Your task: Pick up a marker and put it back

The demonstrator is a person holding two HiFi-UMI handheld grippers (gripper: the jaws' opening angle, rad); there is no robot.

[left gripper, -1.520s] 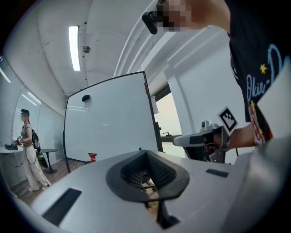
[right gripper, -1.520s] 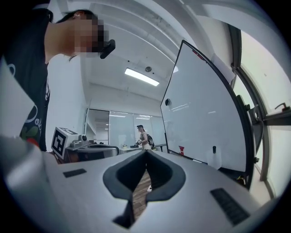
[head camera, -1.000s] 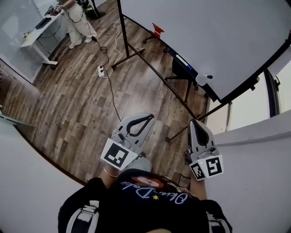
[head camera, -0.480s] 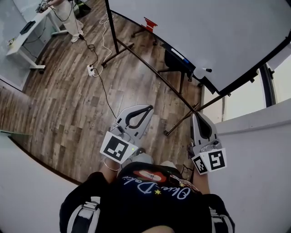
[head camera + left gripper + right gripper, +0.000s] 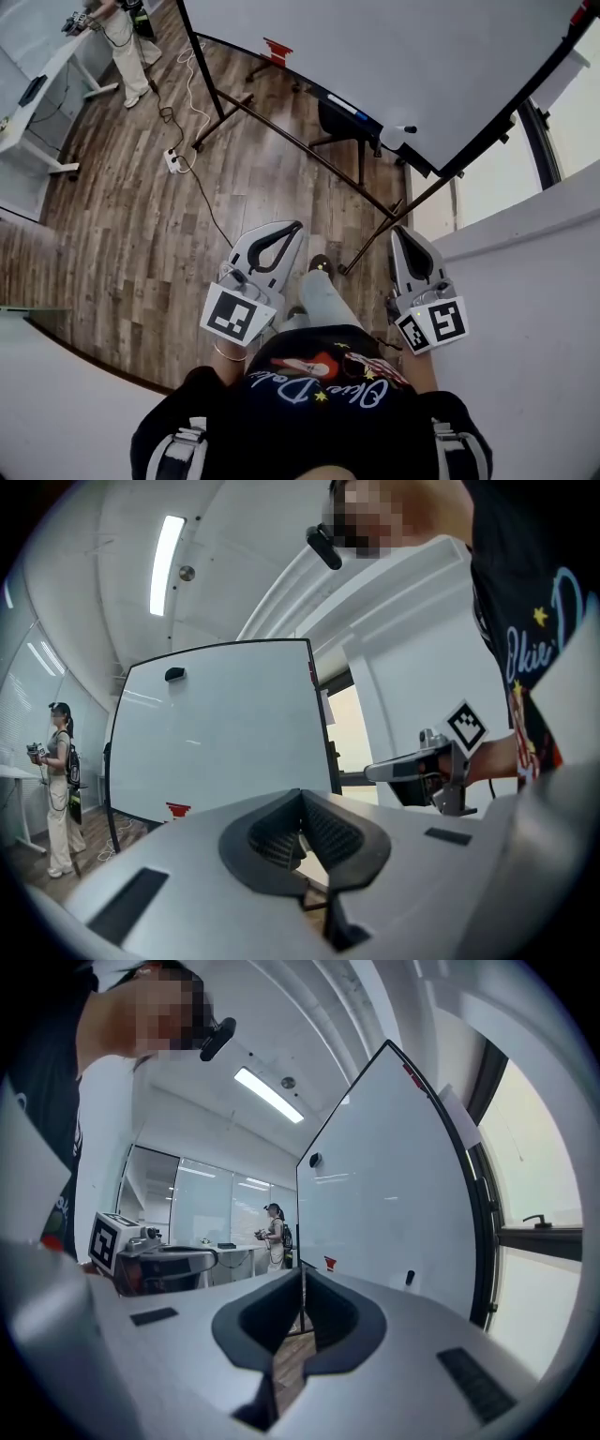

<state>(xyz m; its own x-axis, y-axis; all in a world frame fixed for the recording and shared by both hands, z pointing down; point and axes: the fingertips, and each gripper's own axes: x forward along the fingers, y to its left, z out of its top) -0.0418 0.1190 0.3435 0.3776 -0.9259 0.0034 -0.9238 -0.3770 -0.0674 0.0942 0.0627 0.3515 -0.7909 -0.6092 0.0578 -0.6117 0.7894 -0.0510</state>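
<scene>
Wood-grain planks (image 5: 131,234) cover the floor in the head view, and one shoe (image 5: 321,266) of ours shows ahead of us. We hold the left gripper (image 5: 299,226) and the right gripper (image 5: 398,230) level in front of our body, well apart from each other and from the whiteboard (image 5: 403,47). Between us and the board, the dark bars of its stand (image 5: 309,155) slant across the floor. Along the board's lower edge runs a dark tray (image 5: 298,79). A marker (image 5: 344,106) with a blue part lies in it, far from both grippers. A red piece (image 5: 277,49) sits further left on that edge. To the left, a power strip (image 5: 172,159) and its cable (image 5: 212,208) lie on the planks. Another person (image 5: 122,42) stands by a white desk (image 5: 42,103) in the far corner. A white wall (image 5: 534,300) is close on our right.

In the left gripper view the jaws are clenched, their tips meeting with nothing between them. Beyond them we see the board, the red piece low on it and a small dark object (image 5: 174,674) near its top. The right gripper shows off to the right.

In the right gripper view the jaws are likewise pressed together and empty. The board's edge stands straight ahead, with a window (image 5: 548,1241) to its right. The other person and the left gripper show on the left.
</scene>
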